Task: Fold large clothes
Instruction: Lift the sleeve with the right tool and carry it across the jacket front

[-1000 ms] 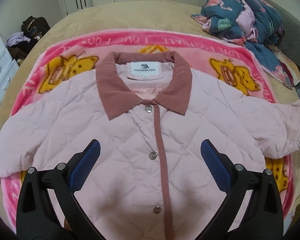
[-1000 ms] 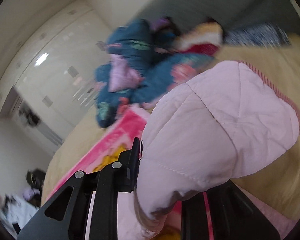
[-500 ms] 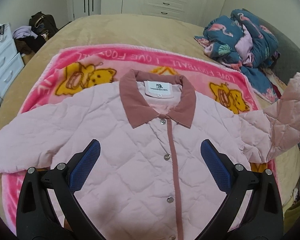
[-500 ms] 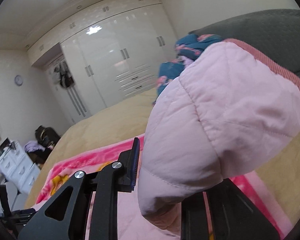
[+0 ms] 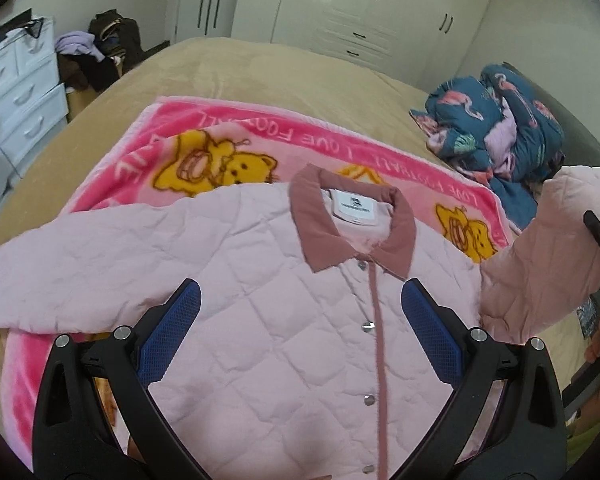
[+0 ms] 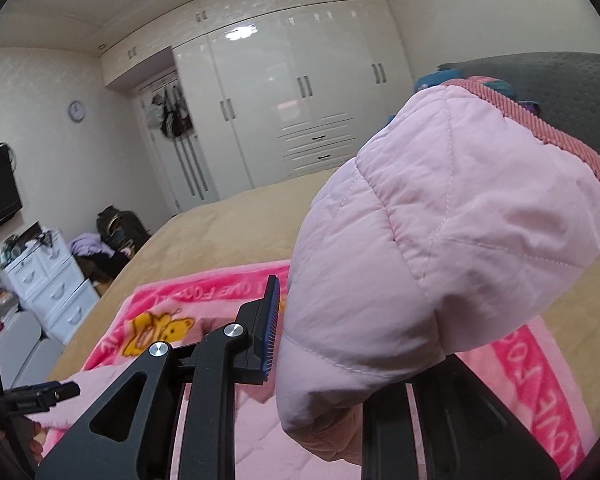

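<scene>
Jacket point(image 5: 284, 320) sleeve point(image 6: 440, 248) between right tongs point(image 6: 320, 340)

Counts: one pink quilted jacket point(image 5: 284, 320); five snap buttons visible down its placket. One pink blanket point(image 5: 260, 136), three yellow bear prints showing. One bundle of blue clothes point(image 5: 496, 128) at the bed's point(image 5: 240, 68) right edge.

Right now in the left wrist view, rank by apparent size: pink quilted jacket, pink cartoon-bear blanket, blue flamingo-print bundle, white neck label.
1. Pink quilted jacket, though nearness to the camera inflates it.
2. Pink cartoon-bear blanket, partly covered by the jacket.
3. Blue flamingo-print bundle.
4. White neck label.
</scene>
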